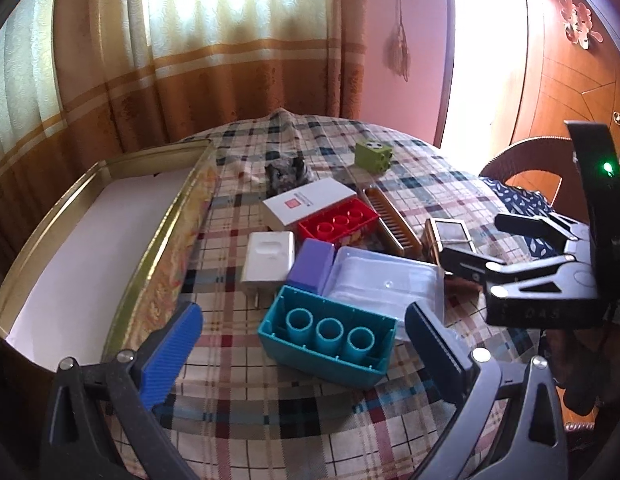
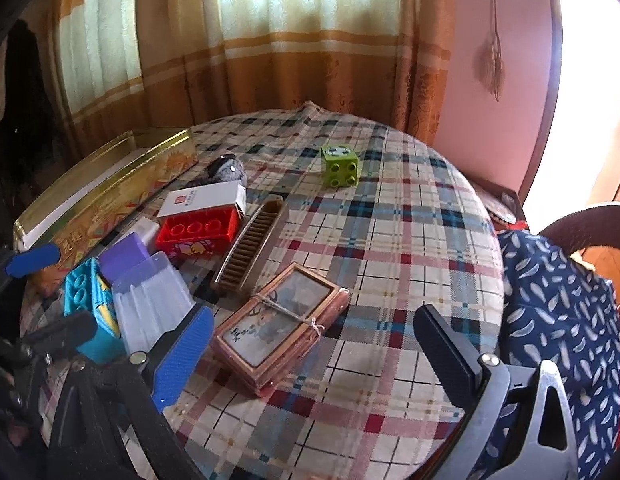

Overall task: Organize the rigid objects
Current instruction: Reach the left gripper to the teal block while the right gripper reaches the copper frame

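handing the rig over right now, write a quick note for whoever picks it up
Left gripper: open, empty, jaws on either side of the teal block, not touching it.
Right gripper: open, empty, above the framed box tied with string.
On the checked tablecloth: a cluster of red block, purple block, white charger, white carton, clear plastic case and comb. The green block sits apart at the far side.
Gold tin at the left: open, white inside, nothing visible in it.
Done: nothing sorted yet.
Left: every item, presumably into the tin.
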The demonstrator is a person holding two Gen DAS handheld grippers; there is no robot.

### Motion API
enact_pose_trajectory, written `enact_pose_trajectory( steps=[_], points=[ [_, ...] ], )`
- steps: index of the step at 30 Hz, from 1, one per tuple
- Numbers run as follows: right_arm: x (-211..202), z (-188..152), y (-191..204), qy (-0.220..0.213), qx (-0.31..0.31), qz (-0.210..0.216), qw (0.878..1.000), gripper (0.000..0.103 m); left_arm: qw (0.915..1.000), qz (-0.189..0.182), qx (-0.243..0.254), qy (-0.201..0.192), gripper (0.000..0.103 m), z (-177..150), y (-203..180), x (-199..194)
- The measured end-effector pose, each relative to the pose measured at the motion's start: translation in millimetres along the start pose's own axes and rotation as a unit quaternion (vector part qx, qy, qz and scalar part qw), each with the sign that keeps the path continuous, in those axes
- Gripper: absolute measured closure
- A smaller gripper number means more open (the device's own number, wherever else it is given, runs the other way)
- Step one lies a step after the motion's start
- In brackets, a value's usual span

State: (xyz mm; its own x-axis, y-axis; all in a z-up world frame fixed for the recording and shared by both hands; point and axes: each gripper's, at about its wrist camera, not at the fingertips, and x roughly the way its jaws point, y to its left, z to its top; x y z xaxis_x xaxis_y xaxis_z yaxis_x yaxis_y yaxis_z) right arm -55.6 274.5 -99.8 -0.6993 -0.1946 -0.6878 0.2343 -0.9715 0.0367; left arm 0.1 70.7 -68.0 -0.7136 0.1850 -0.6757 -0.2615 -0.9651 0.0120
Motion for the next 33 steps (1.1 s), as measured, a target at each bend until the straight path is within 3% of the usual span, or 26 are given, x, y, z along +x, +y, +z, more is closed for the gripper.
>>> enact_pose_trajectory(
  steps=[4,7,9,10,14,16,19,33],
  points=[
    [7,3,6,0.010,-0.003,0.009,1.000,0.021,1.0000,-0.001,-0.002,0.003,0.005,-2,2,6],
    [7,2,11,0.011,-0.014,0.008,1.000,0.025,0.9999,-0.010,-0.008,0.008,0.017,-3,5,8],
    [6,1,12,0.014,-0.020,0.013,1.000,0.027,0.9998,-0.015,-0.009,0.009,0.032,-3,6,9],
    [6,0,12,0.016,-0.021,0.014,1.000,0.028,0.9997,-0.020,-0.010,0.009,0.035,-3,6,9],
    [6,0,12,0.021,-0.023,0.024,0.999,0.036,0.9997,-0.020,-0.017,0.005,0.035,-4,8,8],
    [5,0,10,0.022,-0.022,0.027,0.999,0.048,0.9995,-0.018,-0.025,0.001,0.035,-3,12,7],
    [7,1,6,0.027,-0.021,0.016,0.999,0.055,0.9992,-0.013,-0.036,-0.009,0.035,-1,18,3],
    [15,1,6,0.015,-0.048,0.019,0.999,0.055,0.9991,-0.007,-0.030,-0.030,0.035,3,17,-8]
  ],
)
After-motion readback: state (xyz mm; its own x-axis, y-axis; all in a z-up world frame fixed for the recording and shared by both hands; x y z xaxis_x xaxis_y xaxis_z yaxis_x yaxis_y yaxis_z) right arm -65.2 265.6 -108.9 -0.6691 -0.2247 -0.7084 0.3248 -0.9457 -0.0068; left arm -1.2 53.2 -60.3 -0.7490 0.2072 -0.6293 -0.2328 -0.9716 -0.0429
